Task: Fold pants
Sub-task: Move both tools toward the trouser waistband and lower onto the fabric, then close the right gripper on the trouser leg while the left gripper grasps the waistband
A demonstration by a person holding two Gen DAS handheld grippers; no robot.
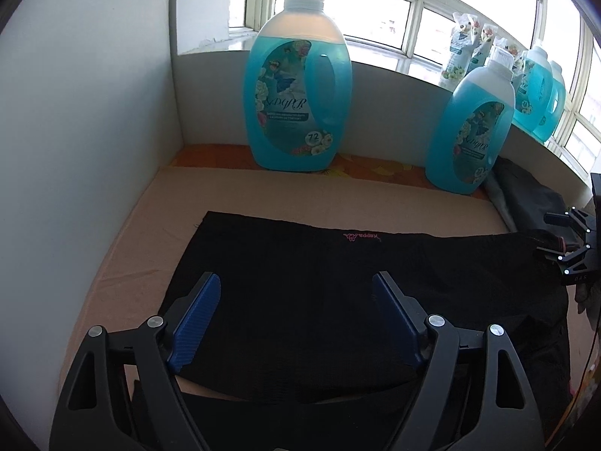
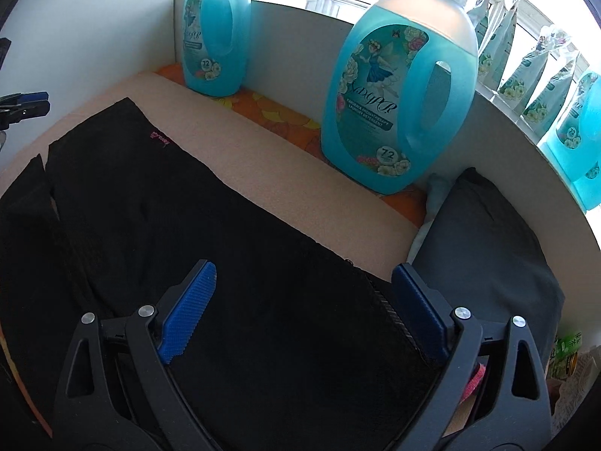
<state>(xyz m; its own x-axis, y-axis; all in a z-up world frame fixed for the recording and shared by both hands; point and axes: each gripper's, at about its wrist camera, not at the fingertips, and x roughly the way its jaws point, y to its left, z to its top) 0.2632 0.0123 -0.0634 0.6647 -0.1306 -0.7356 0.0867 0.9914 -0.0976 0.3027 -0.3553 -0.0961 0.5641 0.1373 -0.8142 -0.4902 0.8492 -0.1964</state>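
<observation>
- The black pants (image 1: 300,282) are spread flat on the tabletop (image 1: 150,203), in front of the blue detergent bottle (image 1: 296,94).
- Both the left gripper (image 1: 296,315) and the right gripper (image 2: 304,308) are held released above the pants, nothing grasped.
- A fold is judged to be prepared; next, an edge must be pinched.

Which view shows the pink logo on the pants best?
The left wrist view: the pink logo faces the camera, near centre on the black pants, lettering upside down. The right wrist view shows it small, slanted, unreadable.

I saw two blue detergent jugs (image 1: 298,94) (image 1: 471,127) standing against the white back wall (image 1: 390,112), and a grey folded cloth (image 2: 484,248) beside them.
</observation>
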